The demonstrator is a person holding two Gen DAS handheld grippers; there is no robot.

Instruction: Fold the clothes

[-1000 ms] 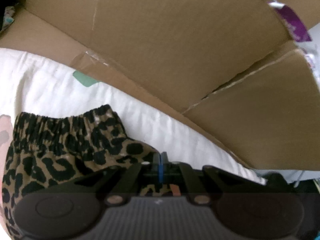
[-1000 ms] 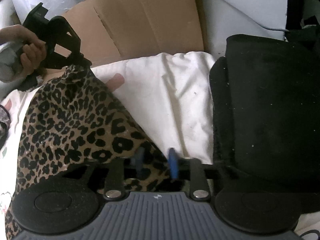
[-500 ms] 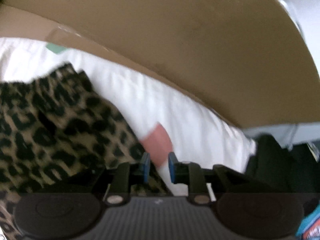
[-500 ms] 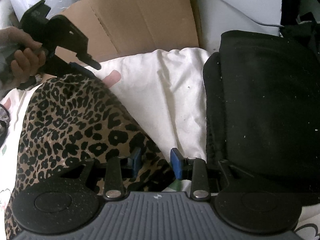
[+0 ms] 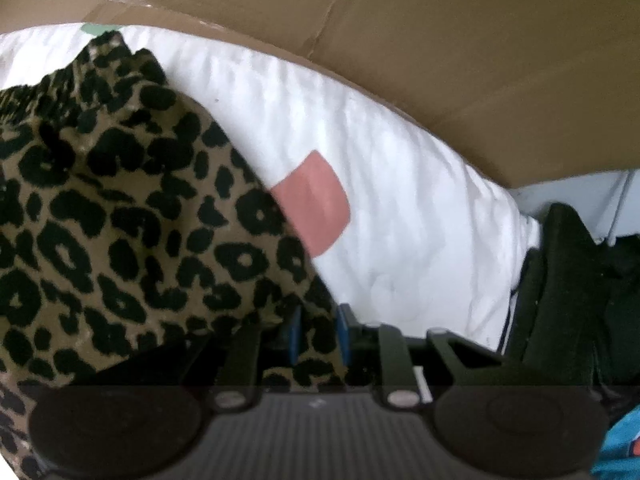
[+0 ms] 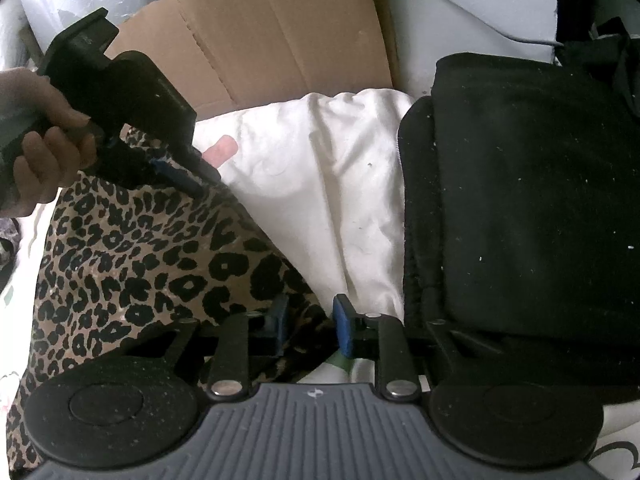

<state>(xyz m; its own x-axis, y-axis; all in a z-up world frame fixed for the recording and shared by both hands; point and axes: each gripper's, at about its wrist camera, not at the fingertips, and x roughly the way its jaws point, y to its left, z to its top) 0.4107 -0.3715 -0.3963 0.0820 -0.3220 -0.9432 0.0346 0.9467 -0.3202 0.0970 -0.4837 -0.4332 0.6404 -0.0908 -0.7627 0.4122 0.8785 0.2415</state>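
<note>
Both claws' jaws parted since 1.0 s ago | left claw point(image 5: 318, 338), right claw point(image 6: 310, 326) narrowly apart astride leopard garment point(image 6: 132, 264) edge | regrip needed squarely, avoiding white bedding point(image 6: 320, 184)

Matt leopard-print cloth point(image 6: 132, 264), brown cardboard point(image 6: 280, 36)

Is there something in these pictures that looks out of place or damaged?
Nothing looks damaged or spilled. The leopard-print garment lies on the white bedding, with the left gripper and right gripper open at its edge. Only light specks of lint dot the black cushion.
</note>
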